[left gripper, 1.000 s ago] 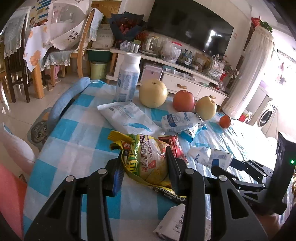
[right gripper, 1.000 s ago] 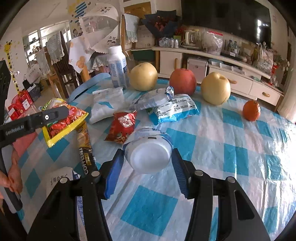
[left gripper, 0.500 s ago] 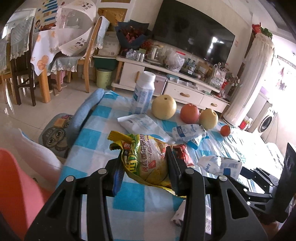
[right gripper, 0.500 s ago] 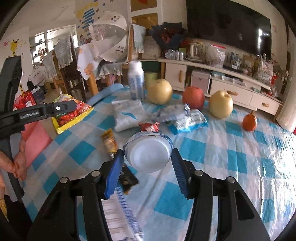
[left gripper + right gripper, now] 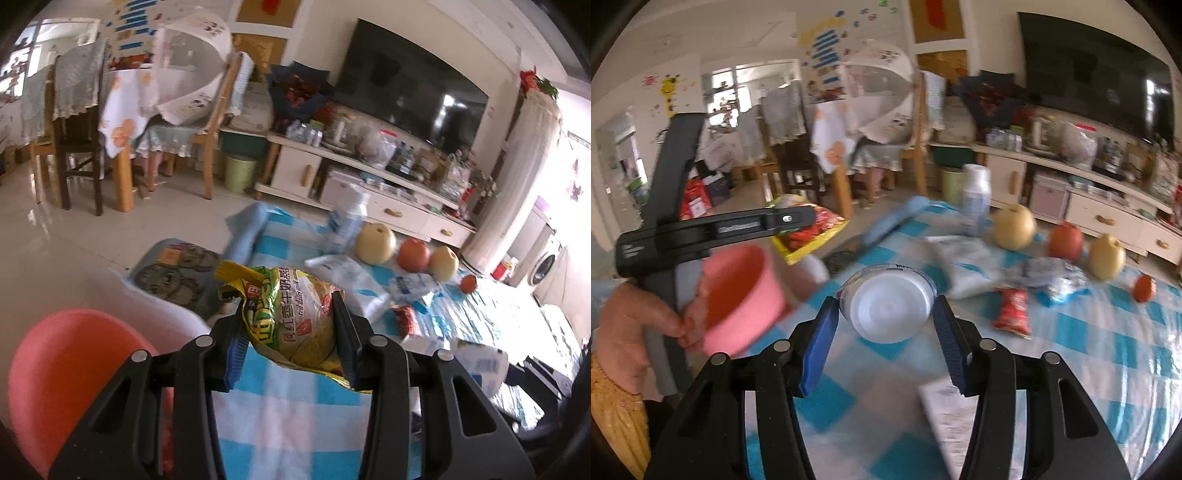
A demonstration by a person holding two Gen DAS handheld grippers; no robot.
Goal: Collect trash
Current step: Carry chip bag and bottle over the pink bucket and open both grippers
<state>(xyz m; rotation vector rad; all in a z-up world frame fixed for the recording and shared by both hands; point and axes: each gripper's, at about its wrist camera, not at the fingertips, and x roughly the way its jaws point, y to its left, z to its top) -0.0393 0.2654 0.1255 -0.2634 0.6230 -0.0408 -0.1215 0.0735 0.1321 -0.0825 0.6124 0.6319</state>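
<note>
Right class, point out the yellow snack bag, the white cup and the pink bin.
yellow snack bag (image 5: 295, 321), left wrist view, printed front.
white cup (image 5: 889, 309), right wrist view, flat base.
pink bin (image 5: 738, 295), right wrist view, inner wall.

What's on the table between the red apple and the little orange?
A yellow pear sits between the red apple and the small orange on the checkered table, clearest in the right wrist view.

Left claw (image 5: 291, 332) and right claw (image 5: 886, 325) each clamp something.

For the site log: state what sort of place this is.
Most likely a home living-dining room: a large TV over a cluttered white cabinet, wooden dining chairs, and fruit on a checked tablecloth.
</note>
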